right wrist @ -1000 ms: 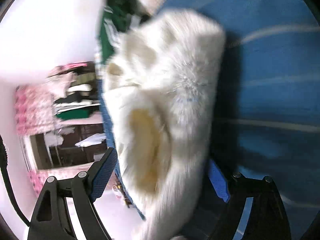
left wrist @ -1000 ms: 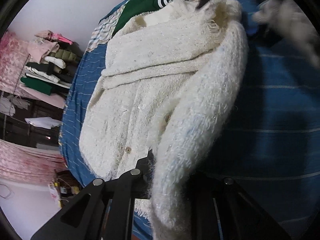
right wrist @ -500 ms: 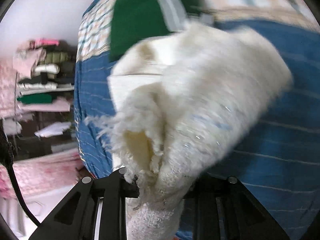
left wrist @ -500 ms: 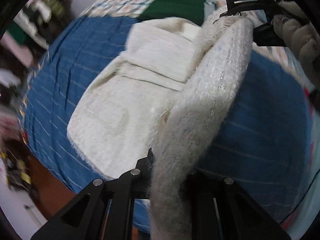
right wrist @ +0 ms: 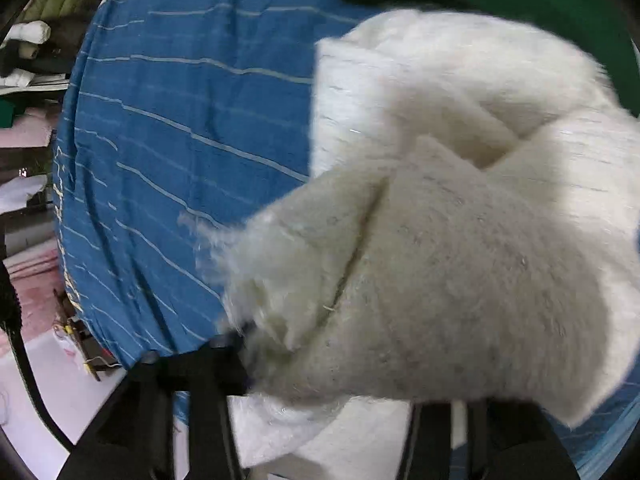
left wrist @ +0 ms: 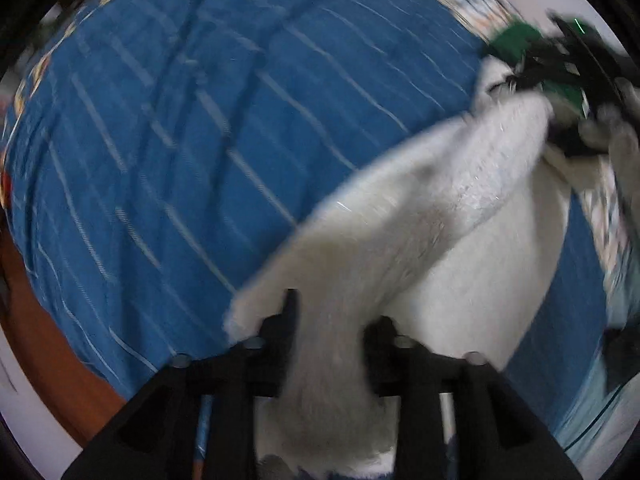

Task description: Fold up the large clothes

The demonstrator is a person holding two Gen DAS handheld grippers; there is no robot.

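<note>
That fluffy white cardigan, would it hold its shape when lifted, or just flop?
Probably flops: the white cardigan sags in a loose band between the left gripper and the right gripper. Its fuzzy, fraying surface likely grips rather than slips.

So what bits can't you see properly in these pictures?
- Right wrist view: the fluffy white sweater covers the right gripper fingertips.
- Left wrist view: motion blur smears the green garment.
- Left wrist view: the sweater's lower end is cut off by the bottom edge.
</note>
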